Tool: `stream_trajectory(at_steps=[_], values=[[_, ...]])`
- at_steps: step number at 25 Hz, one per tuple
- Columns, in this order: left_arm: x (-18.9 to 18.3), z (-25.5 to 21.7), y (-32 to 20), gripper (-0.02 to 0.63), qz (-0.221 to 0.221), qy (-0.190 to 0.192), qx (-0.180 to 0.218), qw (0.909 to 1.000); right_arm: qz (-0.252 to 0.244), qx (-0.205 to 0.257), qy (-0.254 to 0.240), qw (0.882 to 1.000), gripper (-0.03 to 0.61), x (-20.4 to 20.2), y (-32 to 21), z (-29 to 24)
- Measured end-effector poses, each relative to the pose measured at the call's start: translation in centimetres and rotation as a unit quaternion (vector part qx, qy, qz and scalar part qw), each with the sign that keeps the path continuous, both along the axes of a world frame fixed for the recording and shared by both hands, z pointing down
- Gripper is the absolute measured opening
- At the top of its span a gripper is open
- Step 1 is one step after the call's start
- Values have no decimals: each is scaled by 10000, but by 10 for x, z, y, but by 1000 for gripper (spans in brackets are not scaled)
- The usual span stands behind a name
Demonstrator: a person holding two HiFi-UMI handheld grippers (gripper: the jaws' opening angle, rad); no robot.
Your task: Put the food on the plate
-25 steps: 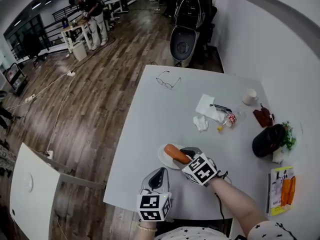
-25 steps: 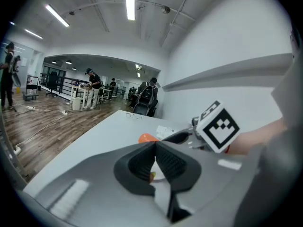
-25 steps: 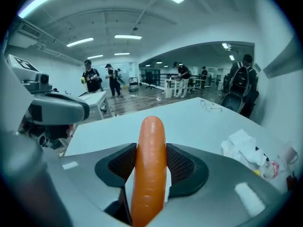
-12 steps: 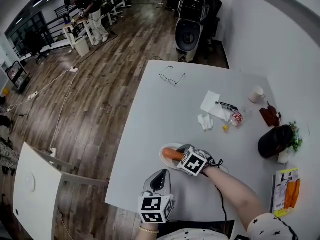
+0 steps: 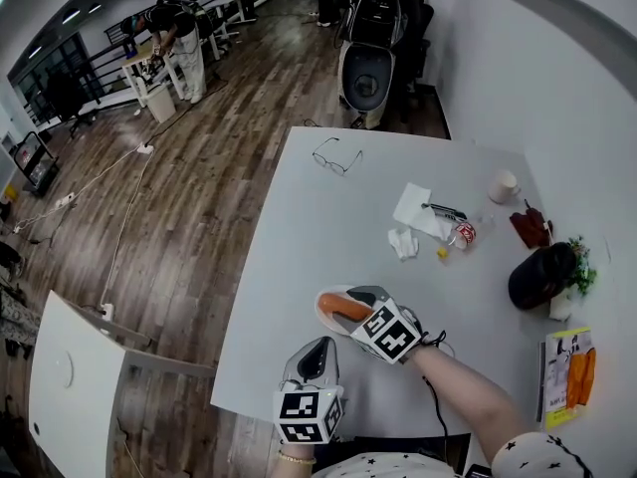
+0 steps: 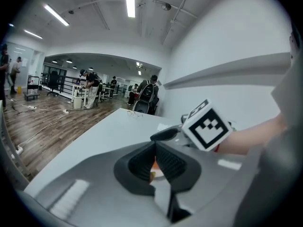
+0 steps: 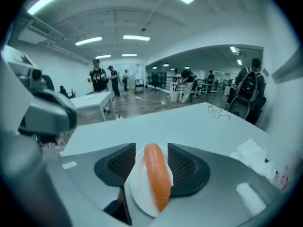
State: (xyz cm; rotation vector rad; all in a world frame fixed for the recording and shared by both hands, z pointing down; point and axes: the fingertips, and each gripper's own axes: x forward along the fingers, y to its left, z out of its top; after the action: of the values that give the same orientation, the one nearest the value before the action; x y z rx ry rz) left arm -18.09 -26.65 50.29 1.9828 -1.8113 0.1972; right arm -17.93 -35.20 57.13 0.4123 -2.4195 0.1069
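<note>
Right gripper [image 7: 151, 161] jaws just opening, released, pads clear of sausage [image 7: 157, 181] lying on plate [image 7: 138, 186], lower centre. Left gripper [image 6: 155, 162] clenched, empty.

Pretty bright all round, lit from long ceiling strip lights [image 6: 130, 1] that blow out to pure white in both gripper views. The white table [image 5: 328, 227] is evenly lit, with just soft, faint shadows and no harsh glare. The head view is fairly sharp but heavily fisheyed, so the wall ledge [image 5: 557, 13] bows into a curve. Both gripper views go black at the corners. The left gripper [image 6: 154, 148] has a grey shell right at the lens that looks soft and smeary. The right gripper view has a cold teal cast, and the far room is a bit mushy.
</note>
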Motion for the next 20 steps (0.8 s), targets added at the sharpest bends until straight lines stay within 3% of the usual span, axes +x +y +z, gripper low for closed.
stream_trajectory(at_steps=[3, 7, 11, 13, 20], values=[[5, -12, 7, 8, 58, 8, 108, 9999, 687, -87, -957, 9930, 195, 13, 15, -51], [15, -27, 18, 8, 165, 14, 258, 9995, 1714, -256, -1776, 9687, 96, 47, 41, -81], [25, -29, 29, 8, 343, -122, 282, 9989, 2456, -340, -2048, 9469, 0, 80, 71, -80], [30, -28, 36, 8, 414, -158, 302, 9986, 2663, -365, -2112, 9398, 0, 90, 87, -80], [41, -31, 51, 8, 575, -338, 324, 9972, 2791, -188, -2116, 9365, -2, 103, 114, -91]])
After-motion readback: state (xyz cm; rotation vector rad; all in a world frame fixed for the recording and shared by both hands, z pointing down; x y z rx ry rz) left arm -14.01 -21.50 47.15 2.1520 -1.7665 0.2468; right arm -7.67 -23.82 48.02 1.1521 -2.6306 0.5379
